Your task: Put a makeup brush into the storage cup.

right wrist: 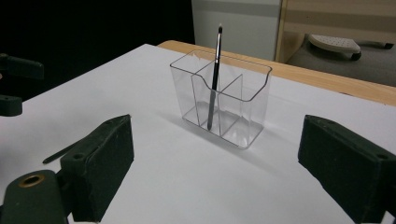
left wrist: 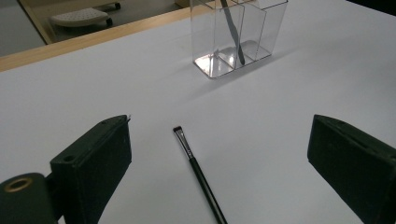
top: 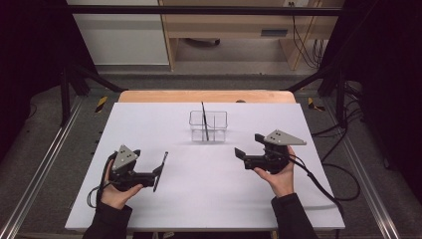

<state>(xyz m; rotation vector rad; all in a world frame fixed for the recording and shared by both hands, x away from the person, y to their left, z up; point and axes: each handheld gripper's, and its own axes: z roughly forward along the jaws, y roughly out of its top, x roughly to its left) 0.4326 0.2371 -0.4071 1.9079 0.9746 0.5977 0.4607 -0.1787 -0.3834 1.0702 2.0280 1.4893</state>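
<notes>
Near the surface's (top: pixel 149 124) front-left corner, the left gripper (top: pixel 158 175) sits with jaws spread wide, nothing between them but a loose brush (left wrist: pixel 196 168) lying flat on the surface. Toward the right edge, the right gripper (top: pixel 240 153) is likewise spread and empty. Farther back, near the far edge's middle, a clear holder (right wrist: pixel 224 100) holds a second brush (right wrist: pixel 214 88) standing tilted.

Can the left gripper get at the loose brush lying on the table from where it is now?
Probably yes. The left gripper is open, with the brush lying flat between its jaws and bare white table around it; nothing blocks the way.
</notes>
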